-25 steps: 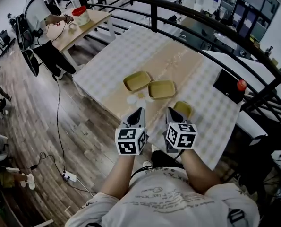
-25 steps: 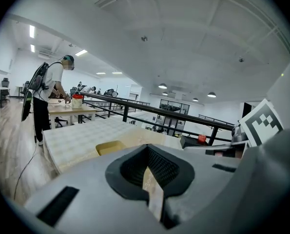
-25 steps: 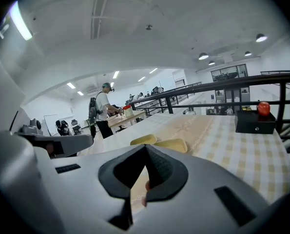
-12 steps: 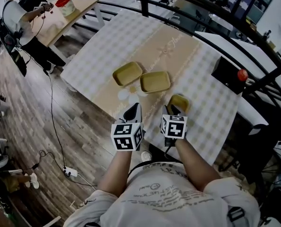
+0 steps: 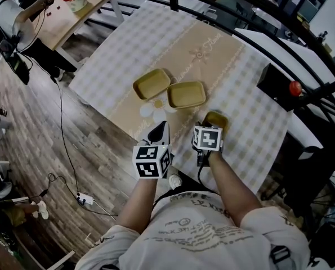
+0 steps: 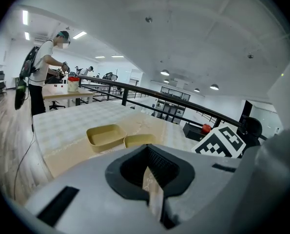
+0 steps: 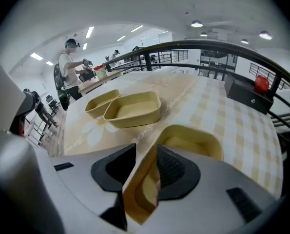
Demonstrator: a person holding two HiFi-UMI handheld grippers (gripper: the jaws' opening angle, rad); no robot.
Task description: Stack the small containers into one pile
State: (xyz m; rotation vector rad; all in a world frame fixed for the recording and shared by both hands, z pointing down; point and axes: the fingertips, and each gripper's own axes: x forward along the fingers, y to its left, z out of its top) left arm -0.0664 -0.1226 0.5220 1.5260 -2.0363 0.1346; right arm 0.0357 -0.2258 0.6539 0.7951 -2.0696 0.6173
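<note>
A bystander (image 5: pixel 9 24) works at a wooden bench (image 5: pixel 71 21) at far left. On the checked table (image 5: pixel 128 44), three yellow containers sit open side up towards the near edge. In the head view, the left container (image 5: pixel 152 84) lies with its long axis running from lower left to upper right. The middle container (image 5: pixel 186 94), just beside it, lies nearly crosswise. Below them the left gripper (image 5: pixel 165 125) hangs at the table's near edge, jaws together with nothing between them.

To the right, the right gripper (image 5: pixel 209 126) tilts steeply down at the third container (image 5: pixel 218 118), which stands apart from the pair. In the right gripper view its long axis points away from the tongs and rightward. Those jaws have just been opening and stand wide apart astride the container's near wall, one inside and one outside.

A second ago both grippers were higher and the right one was short of the container. The three containers lie where they lay. A black box (image 5: pixel 277 91) with a red ball (image 5: pixel 294 88) shows at far right.
</note>
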